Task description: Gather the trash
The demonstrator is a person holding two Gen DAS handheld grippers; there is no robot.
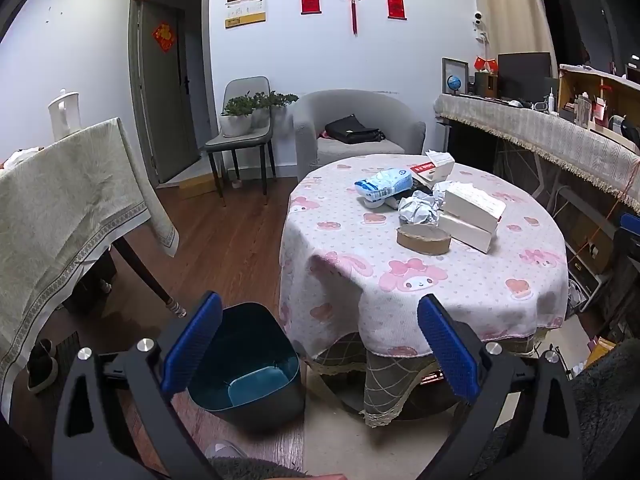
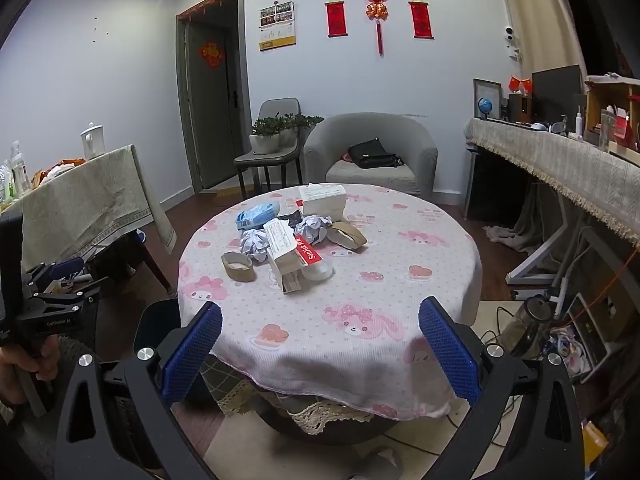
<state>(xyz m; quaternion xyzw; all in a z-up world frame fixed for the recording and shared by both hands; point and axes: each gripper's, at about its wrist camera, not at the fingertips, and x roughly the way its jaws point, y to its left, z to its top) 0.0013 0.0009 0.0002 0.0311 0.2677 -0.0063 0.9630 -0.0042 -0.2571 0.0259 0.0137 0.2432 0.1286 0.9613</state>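
Both grippers, left (image 1: 320, 354) and right (image 2: 320, 354), spread wide, holding nothing; crumpled paper (image 2: 256, 243) mid-table (image 2: 440, 280), well beyond fingertips; bin (image 1: 244, 364) beside left finger.

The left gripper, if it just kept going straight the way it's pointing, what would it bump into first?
Probably the hanging edge of the pink tablecloth on the round table, which fills the space between the open left gripper fingers. The blue trash bin sits lower left of that line. Depth is hard to judge.
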